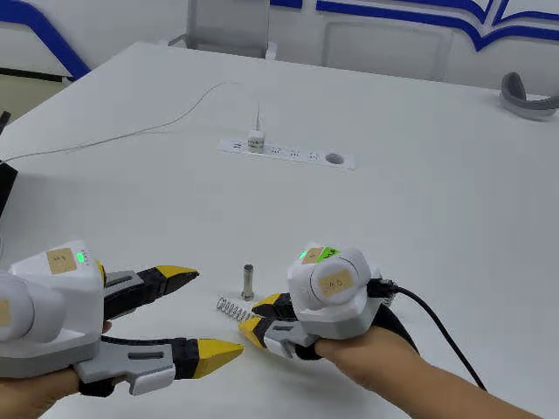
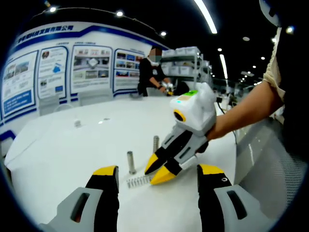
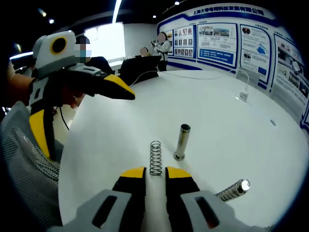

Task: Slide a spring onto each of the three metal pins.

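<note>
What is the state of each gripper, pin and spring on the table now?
spring: lying on the table, not yet on a pin.
bare pin: upright, no spring on it.
second pin: already carries a spring.
left gripper: open, holding nothing.
right gripper: jaws close together on one end of the spring.
power strip: one white plug in it.

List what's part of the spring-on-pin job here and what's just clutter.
Job:
loose spring
bare upright pin
second pin, apparently already carrying a spring

Lying about:
power strip
white charger plugged into it
grey curved band, far right
</note>
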Demonstrator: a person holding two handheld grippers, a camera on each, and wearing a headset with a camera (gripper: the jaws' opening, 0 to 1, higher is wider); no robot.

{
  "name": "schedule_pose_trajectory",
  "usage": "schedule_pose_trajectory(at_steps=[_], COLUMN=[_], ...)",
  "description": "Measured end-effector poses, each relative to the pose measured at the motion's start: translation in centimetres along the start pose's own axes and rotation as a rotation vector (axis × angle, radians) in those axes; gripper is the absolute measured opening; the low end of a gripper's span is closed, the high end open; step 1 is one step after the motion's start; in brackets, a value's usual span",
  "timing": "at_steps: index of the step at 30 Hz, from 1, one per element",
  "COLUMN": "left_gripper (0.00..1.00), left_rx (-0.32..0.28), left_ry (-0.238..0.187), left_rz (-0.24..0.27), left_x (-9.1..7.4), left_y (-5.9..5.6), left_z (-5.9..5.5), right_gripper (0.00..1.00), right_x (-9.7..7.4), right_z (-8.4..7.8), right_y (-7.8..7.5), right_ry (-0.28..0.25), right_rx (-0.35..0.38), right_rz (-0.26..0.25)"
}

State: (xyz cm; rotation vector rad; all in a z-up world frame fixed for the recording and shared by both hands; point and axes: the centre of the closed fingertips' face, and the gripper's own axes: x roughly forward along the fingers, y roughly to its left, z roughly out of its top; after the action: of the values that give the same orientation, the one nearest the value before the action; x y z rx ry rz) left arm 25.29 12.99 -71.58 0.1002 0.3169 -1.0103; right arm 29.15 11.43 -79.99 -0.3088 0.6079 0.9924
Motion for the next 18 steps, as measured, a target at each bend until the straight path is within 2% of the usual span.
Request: schedule_pose_trajectory(at_steps=[11, 18], left_gripper=[0.66, 0.66], left_rx=[-0.013, -0.012], left_ry=[0.006, 0.0], left_rz=[0.009, 0.018], left_x=[-0.1, -0.2], left_y=[0.0, 0.2], left_z=[-0.6, -0.4], right_gripper=[0.12, 0.12], right_x=[0.3, -1.0], right_z=[-0.2, 0.6], right_y=[0.1, 0.4], right_ry=[0.0, -0.006], right_rx=[-0.015, -0.079], right_rz=[0.006, 0.004])
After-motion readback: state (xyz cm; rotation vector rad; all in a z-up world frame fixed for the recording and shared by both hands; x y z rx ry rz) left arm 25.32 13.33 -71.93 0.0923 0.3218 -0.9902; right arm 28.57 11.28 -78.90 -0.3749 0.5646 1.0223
